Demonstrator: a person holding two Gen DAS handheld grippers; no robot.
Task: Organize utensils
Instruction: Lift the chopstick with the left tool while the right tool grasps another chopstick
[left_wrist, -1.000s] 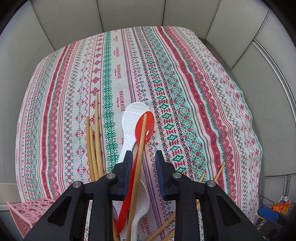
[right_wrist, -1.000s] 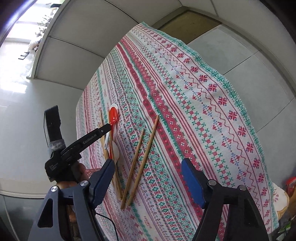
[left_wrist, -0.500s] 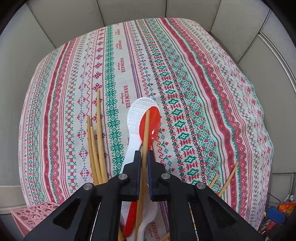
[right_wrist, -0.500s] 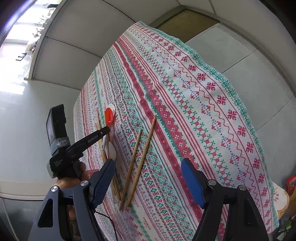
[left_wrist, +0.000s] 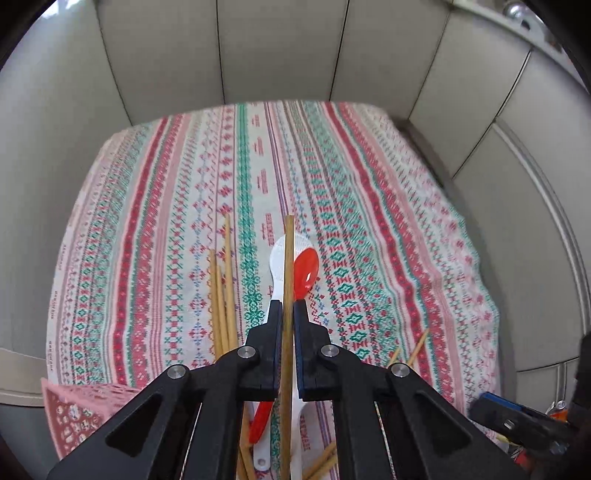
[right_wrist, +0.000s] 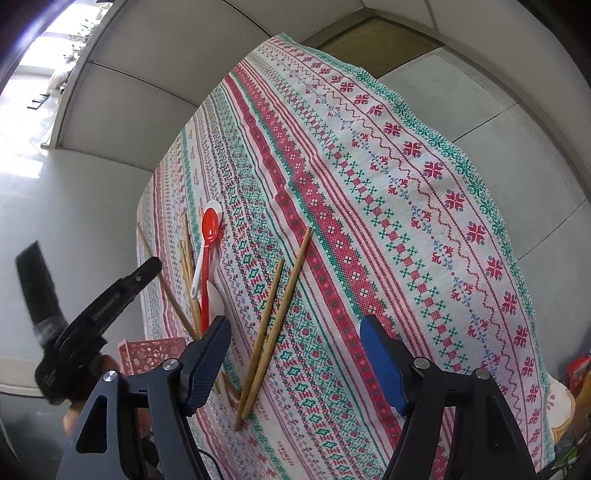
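My left gripper (left_wrist: 288, 306) is shut on a wooden chopstick (left_wrist: 289, 258) and holds it above the cloth, over a red spoon (left_wrist: 306, 273) and a white slotted spoon (left_wrist: 277, 258). The right wrist view shows the same gripper (right_wrist: 147, 266) with the chopstick (right_wrist: 173, 302) slanting through its tip. Three more chopsticks (left_wrist: 221, 295) lie left of the spoons. My right gripper (right_wrist: 293, 325) hovers over a pair of chopsticks (right_wrist: 291, 288) on the cloth. Its jaws are closing slightly, and nothing is pressed between the pads.
A striped embroidered tablecloth (right_wrist: 369, 184) covers the table. A pink perforated basket (left_wrist: 74, 410) sits at the near left edge, also in the right wrist view (right_wrist: 147, 350). A second white spoon (right_wrist: 218, 295) lies beside the red spoon (right_wrist: 210, 229). Grey wall panels stand behind.
The left jaws closed on the chopstick that lay across the spoons, then lifted it off them as the gripper rose and pulled back. The right gripper has barely moved.
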